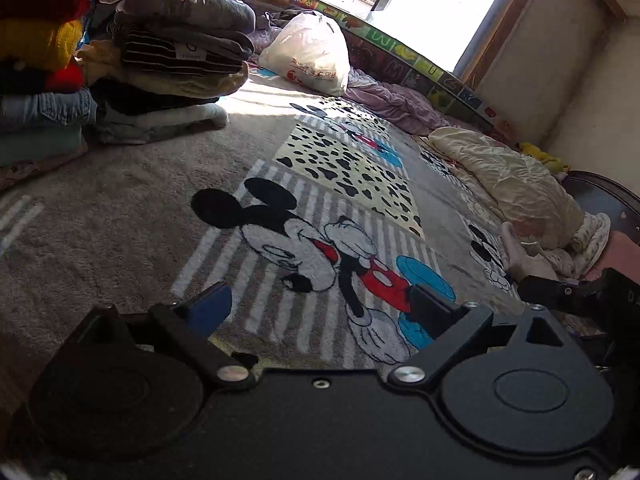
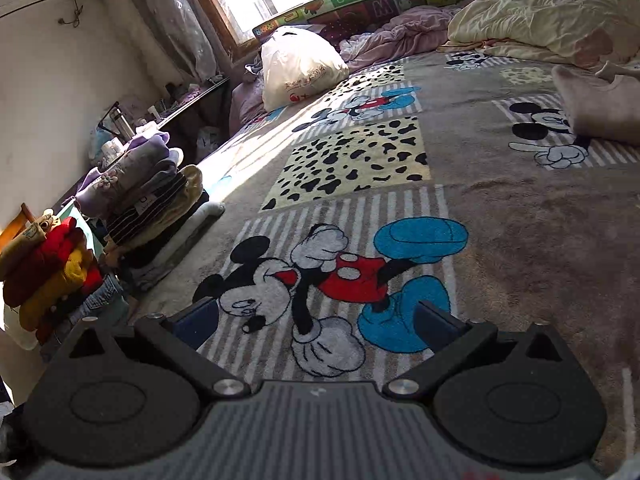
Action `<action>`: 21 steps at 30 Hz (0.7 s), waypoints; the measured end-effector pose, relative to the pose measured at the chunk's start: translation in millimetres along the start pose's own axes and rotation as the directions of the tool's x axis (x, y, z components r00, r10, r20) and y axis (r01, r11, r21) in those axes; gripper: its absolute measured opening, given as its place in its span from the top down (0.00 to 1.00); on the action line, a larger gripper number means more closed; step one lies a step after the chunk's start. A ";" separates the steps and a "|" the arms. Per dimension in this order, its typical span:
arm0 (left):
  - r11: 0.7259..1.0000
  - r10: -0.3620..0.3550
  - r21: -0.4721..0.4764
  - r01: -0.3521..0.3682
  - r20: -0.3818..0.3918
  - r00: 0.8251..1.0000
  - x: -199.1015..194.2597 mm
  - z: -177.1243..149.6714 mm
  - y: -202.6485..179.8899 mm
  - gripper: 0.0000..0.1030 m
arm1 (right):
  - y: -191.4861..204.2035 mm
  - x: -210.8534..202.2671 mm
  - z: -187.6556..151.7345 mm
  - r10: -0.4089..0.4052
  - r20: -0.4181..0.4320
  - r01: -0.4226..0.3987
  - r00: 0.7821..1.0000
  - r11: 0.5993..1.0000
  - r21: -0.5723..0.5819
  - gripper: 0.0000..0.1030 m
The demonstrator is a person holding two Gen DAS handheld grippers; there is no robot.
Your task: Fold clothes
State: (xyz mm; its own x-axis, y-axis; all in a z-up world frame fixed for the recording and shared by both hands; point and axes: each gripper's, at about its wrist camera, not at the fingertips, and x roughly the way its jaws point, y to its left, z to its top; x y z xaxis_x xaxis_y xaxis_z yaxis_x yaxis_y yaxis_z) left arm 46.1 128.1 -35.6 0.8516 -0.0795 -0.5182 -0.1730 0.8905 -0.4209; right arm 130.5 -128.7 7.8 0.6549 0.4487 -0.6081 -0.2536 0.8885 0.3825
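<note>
Left gripper (image 1: pixel 320 304): I see its fingers spread wide with nothing between them, hovering over the cartoon-mouse blanket (image 1: pixel 132 200) on the bed.

Right gripper (image 2: pixel 320 320): same here, fingers spread apart and holding nothing, low over the same blanket print.

Folded stacks: a tall stack of folded clothes (image 1: pixel 176 56) sits at the upper left of the left view, with a second red-and-yellow knit pile (image 2: pixel 52 268) at the left edge of the right view (both look neat, and both lean a little).

Loose clothes: a pale pink garment (image 2: pixel 600 100) lies at the right edge of the right view, near a crumpled cream quilt (image 1: pixel 508 184); I cannot tell whether the pink piece is folded or only bunched.

Stage: this fits either a pause between garments or the end of the pile; I can't settle which.

Risk, stacks: a sideways sweep toward the left of frame could clip the leaning stacks and topple them.

Risk, blanket: the pile is plush, so closing low could pinch the blanket along with any garment.

Risk, pink garment: grabbing it through the quilt's edge could drag bedding along.

Risk, collision: a hand (image 1: pixel 524 256) and the other gripper's body sit close at lower right of the left view; they could knock together.
</note>
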 end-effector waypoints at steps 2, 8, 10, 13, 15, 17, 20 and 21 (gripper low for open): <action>0.997 -0.033 0.073 0.034 -0.012 0.999 -5.4 -3.8 -23.5 0.00 | -6.8 -25.5 -9.5 -0.089 0.009 0.090 0.996 0.996 -0.025 0.00; 0.946 -0.134 0.294 0.139 -0.036 0.990 -24.1 -17.6 -85.2 0.00 | -25.6 -91.4 -39.0 -0.241 0.083 0.246 0.967 0.968 -0.044 0.00; 0.931 -0.185 0.309 0.193 -0.056 0.981 -31.8 -22.9 -95.2 0.00 | -32.7 -104.8 -47.4 -0.270 0.089 0.274 0.959 0.961 -0.035 0.00; 0.929 -0.215 0.287 0.234 -0.095 0.972 -41.9 -29.9 -106.4 0.00 | -41.7 -120.2 -58.1 -0.313 0.094 0.317 0.945 0.948 -0.026 0.00; 0.934 -0.222 0.263 0.242 -0.103 0.970 -47.1 -34.8 -111.0 0.00 | -42.4 -123.4 -60.1 -0.309 0.090 0.313 0.947 0.949 -0.031 0.00; 0.932 -0.228 0.262 0.252 -0.118 0.966 -53.2 -39.3 -116.1 0.00 | -43.1 -126.4 -62.0 -0.305 0.085 0.309 0.949 0.951 -0.036 0.00; 0.918 -0.204 0.330 0.221 -0.084 0.975 -67.4 -45.8 -126.4 0.00 | -44.1 -131.0 -64.9 -0.298 0.079 0.302 0.951 0.952 -0.043 0.00; 0.916 -0.175 0.358 0.184 -0.060 0.983 -71.3 -47.5 -130.2 0.00 | -42.2 -134.6 -65.6 -0.292 0.083 0.296 0.953 0.954 -0.050 0.00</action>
State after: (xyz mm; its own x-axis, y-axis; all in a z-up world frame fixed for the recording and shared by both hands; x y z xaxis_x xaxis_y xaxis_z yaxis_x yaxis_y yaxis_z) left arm -15.6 -3.4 20.8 0.8375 -0.2604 -0.4804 0.1756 0.9608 -0.2146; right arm 6.4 -220.2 27.9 0.7573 0.1604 -0.6330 -0.0835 0.9852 0.1497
